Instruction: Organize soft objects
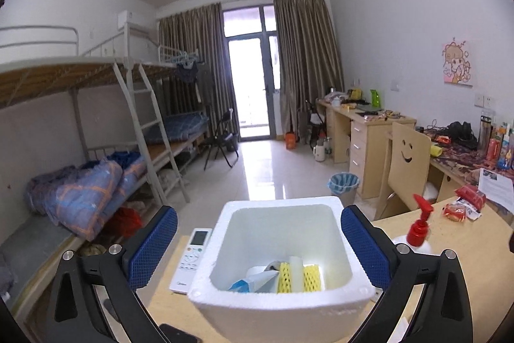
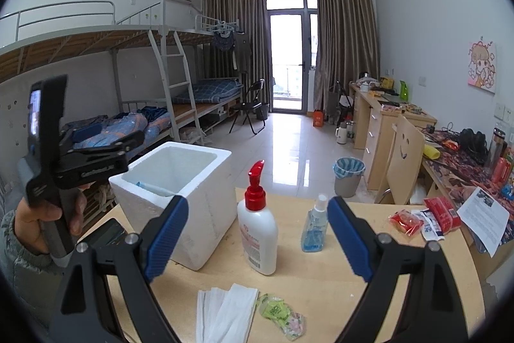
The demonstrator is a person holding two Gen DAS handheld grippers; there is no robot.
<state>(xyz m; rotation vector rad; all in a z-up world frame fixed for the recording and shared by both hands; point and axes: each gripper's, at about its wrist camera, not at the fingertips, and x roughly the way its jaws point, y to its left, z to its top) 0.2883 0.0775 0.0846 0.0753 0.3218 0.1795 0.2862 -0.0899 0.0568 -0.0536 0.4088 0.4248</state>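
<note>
A white foam box point(image 1: 282, 301) stands on the wooden table, also in the right wrist view point(image 2: 205, 214). Inside lie yellow foam net sleeves point(image 1: 311, 278), a white foam piece and a blue-and-white bag point(image 1: 253, 282). My left gripper point(image 1: 258, 249) is open and empty, hovering over the box with its blue pads on either side. My right gripper point(image 2: 257, 233) is open and empty above the table. White tissues point(image 2: 225, 314) and a green floral packet point(image 2: 282, 314) lie on the table below it.
A red-pump lotion bottle point(image 2: 258, 230) and a blue spray bottle point(image 2: 314, 224) stand right of the box. A remote point(image 1: 192, 259) lies left of it. Red snack packets point(image 2: 424, 217) lie at the right. A bin point(image 2: 348, 176), a chair and desks stand beyond.
</note>
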